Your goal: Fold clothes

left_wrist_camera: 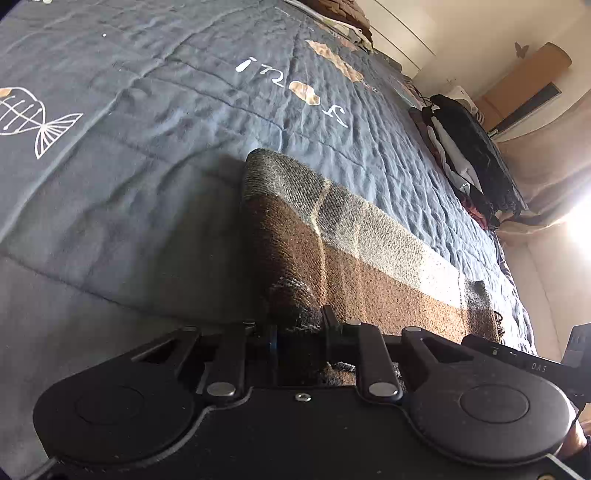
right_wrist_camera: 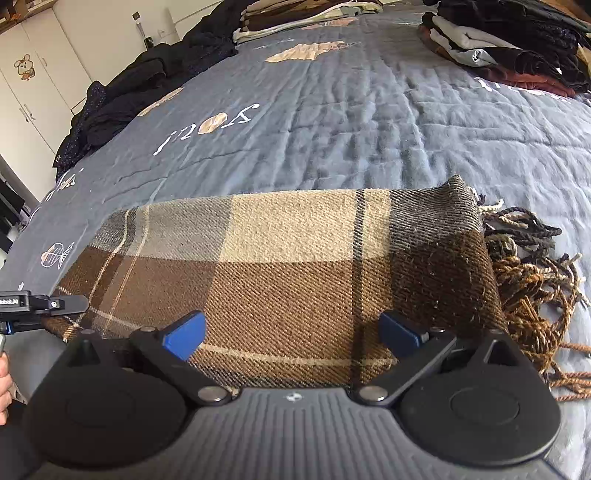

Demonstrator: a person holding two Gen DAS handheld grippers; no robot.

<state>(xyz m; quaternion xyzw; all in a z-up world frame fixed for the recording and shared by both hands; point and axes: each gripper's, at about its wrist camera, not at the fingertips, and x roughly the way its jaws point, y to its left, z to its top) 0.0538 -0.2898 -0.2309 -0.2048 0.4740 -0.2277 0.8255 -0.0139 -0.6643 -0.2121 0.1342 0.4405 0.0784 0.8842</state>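
Observation:
A brown and beige plaid scarf [right_wrist_camera: 295, 266] lies folded in a long band on the blue quilt [right_wrist_camera: 369, 122], its twisted fringe [right_wrist_camera: 528, 273] spilling off the right end. In the left wrist view the scarf [left_wrist_camera: 369, 251] stretches away to the right, and my left gripper [left_wrist_camera: 301, 326] is shut on a bunched fold at its near left end. My right gripper [right_wrist_camera: 291, 332] stands open, its blue pads [right_wrist_camera: 184, 334] wide apart just over the scarf's near edge, towards the fringe end. The left gripper [right_wrist_camera: 40, 302] shows at the scarf's left end in the right wrist view.
A stack of folded clothes [right_wrist_camera: 509, 48] sits at the far right of the bed, seen too as a clothes stack [left_wrist_camera: 472, 158]. Dark garments [right_wrist_camera: 140, 92] are heaped along the far left edge, with another folded pile [right_wrist_camera: 295, 18] at the back. White wardrobe doors [right_wrist_camera: 33, 74] stand beyond.

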